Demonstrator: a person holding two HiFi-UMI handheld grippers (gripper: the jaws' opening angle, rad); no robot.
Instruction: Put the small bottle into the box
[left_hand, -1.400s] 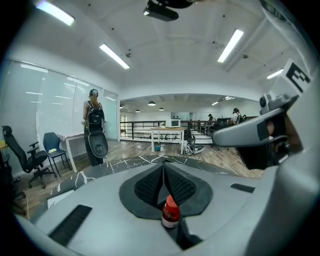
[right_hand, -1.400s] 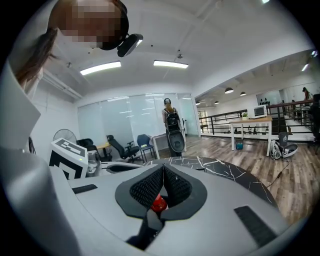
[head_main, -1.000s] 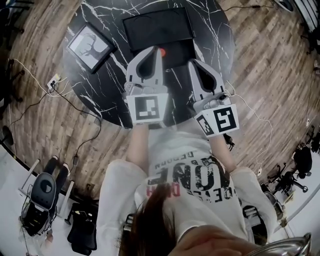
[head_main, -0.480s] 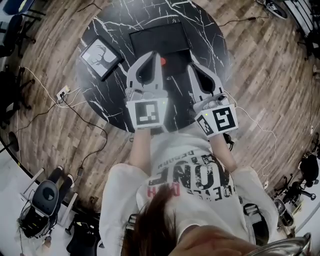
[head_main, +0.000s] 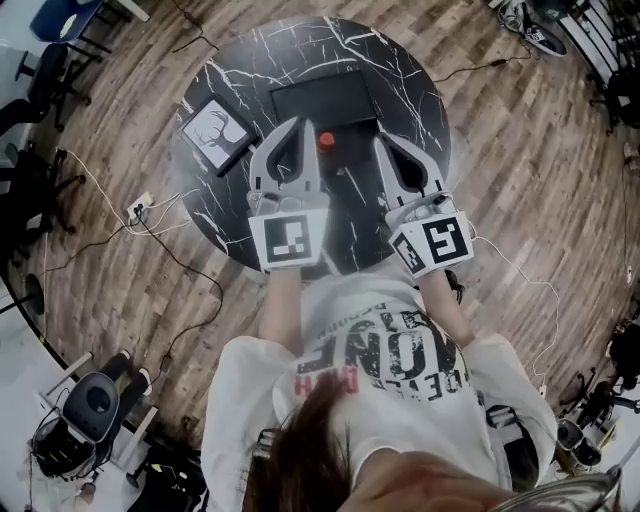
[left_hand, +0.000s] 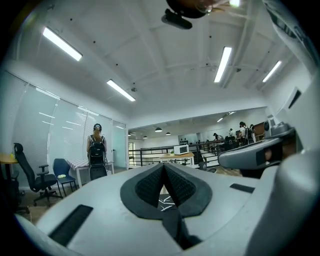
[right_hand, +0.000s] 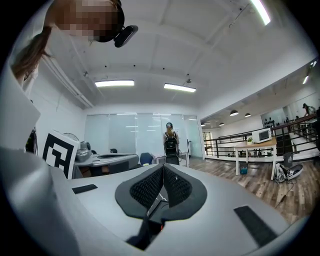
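1. A round, black marbled table (head_main: 240, 70) is seen from above on a wooden floor (head_main: 520, 150).
2. A flat black box (head_main: 325, 97) is set on the far half of the table, near its middle.
3. The bottle (head_main: 325, 140), known by its red cap, is found just beside the box's near edge, close to the table's centre. Whether it touches the box cannot be told.
4. A frame (head_main: 218, 133) lies at the table's left edge, well apart from the bottle.
5. The left claw (head_main: 300, 125) is held over the near half of the table and points toward the far edge. In the head view its tip is seen just left of the bottle.
6. In the left gripper view its pads (left_hand: 150, 186) are pressed together at the tips. Nothing is gripped, and only a sliver of marble is seen through the gap behind them.
7. The right claw (head_main: 385, 140) is held beside it, nearer the table's right edge, with the bottle between the two tips in the head view.
8. In the right gripper view its pads (right_hand: 147, 190) likewise meet at the tips, and nothing is held.
9. Both claws are held level, so the room beyond is shown: a person (left_hand: 96, 150) with a backpack stands by glass walls, and a microwave (left_hand: 181, 149) sits on a far counter.
10. Cables (head_main: 150, 215) are strewn on the floor off the table's left edge.
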